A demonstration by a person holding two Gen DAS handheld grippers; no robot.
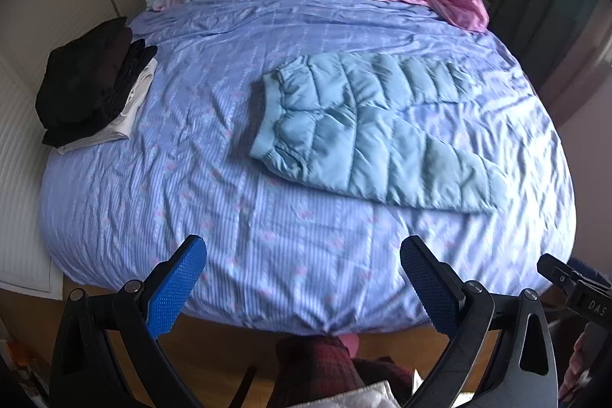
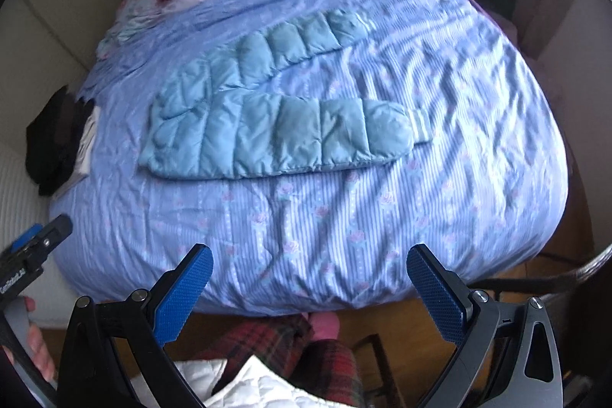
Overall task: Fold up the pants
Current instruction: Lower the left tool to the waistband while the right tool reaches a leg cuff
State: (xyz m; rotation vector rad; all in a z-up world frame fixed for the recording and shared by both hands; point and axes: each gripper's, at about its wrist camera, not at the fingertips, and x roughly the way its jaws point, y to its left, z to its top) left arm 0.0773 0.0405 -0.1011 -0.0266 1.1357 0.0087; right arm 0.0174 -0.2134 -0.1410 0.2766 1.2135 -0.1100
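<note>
Lay flat mid-bed, legs splayed: quilted teal pants point(image 1: 367, 132). Hovered past the near bed point(image 1: 267, 255) edge, fingers wide apart, empty: left gripper point(image 1: 302, 289), right gripper point(image 2: 310, 293).

Pale-blue quilted pants point(image 1: 367, 136) point(image 2: 267, 125), lying flat and unfolded on the bed, waistband toward nine o'clock, legs splayed toward three.
</note>
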